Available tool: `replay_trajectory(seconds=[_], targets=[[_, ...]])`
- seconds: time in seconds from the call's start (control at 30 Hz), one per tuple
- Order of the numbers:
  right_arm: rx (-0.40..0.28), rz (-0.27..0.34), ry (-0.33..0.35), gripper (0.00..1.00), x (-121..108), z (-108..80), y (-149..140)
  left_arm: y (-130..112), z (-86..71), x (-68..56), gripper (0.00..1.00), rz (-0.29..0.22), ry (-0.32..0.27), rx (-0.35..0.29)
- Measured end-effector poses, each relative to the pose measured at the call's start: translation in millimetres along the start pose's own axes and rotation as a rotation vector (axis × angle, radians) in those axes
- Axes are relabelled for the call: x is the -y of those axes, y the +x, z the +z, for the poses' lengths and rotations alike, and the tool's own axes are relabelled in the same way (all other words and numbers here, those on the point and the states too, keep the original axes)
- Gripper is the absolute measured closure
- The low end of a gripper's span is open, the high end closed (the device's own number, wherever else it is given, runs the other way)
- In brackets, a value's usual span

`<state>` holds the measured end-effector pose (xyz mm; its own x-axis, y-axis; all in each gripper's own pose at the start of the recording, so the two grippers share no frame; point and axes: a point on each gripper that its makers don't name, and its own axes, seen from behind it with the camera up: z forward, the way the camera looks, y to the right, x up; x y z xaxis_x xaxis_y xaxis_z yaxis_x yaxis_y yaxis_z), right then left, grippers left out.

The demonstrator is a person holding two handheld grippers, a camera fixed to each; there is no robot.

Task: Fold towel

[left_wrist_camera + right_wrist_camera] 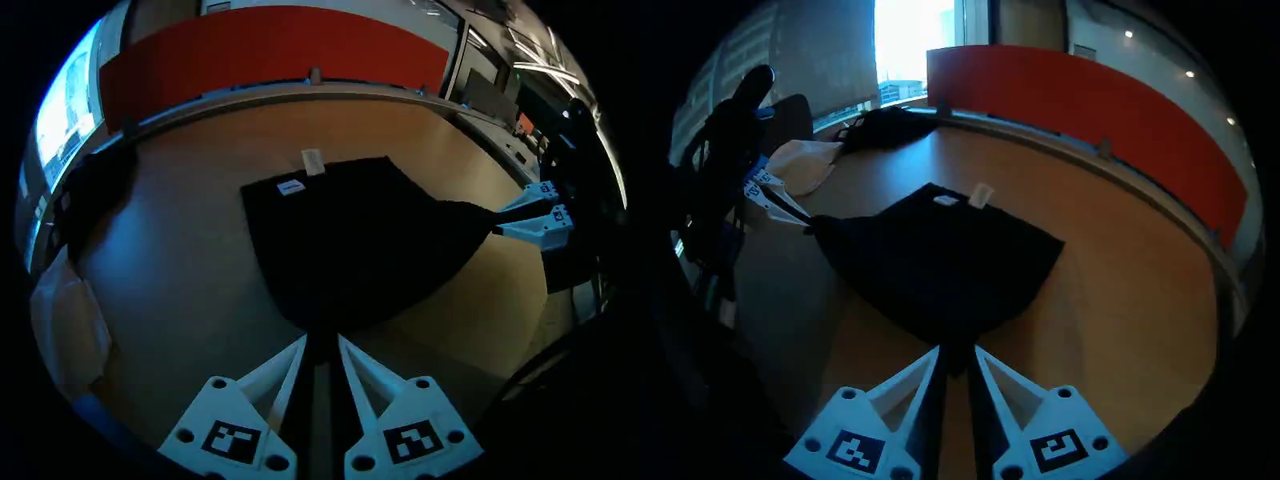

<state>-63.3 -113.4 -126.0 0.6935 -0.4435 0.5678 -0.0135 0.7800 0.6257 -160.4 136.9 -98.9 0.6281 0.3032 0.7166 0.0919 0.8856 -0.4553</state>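
The black towel [352, 232] lies spread on the middle of the table [184, 264], two of its corners drawn out into points. The left claw [322, 352] is closed on one corner and the right claw [958, 356] on the other, each with cloth between both fingers. To fold well, both should probably carry their corners level and at one pace toward the edge with the white tag [290, 187], keeping the cloth taut. Each view shows the other claw's grip from the side. The right gripper view shows a dark bag [884, 126] and a pale cloth [804, 164] at the far table edge more plainly.
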Motion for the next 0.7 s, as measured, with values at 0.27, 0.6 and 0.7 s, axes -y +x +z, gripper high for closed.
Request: replay_trajectory(seconds=[0.27, 0.6, 0.7], targets=[[-0.017, -0.014, -0.009, 0.84, -0.5, -25.6, 17.5, 12.9, -25.4, -10.0, 0.89, -0.017, -0.008, -0.005], [-0.024, -0.027, -0.008, 0.84, 2.1, -49.8, 31.7, 24.7, -46.5, -15.9, 0.89, -0.033, -0.017, -0.009], [-0.022, -0.028, -0.008, 0.84, 3.6, -54.9, 33.6, 27.8, -50.8, -17.3, 0.89, -0.037, -0.02, -0.011]])
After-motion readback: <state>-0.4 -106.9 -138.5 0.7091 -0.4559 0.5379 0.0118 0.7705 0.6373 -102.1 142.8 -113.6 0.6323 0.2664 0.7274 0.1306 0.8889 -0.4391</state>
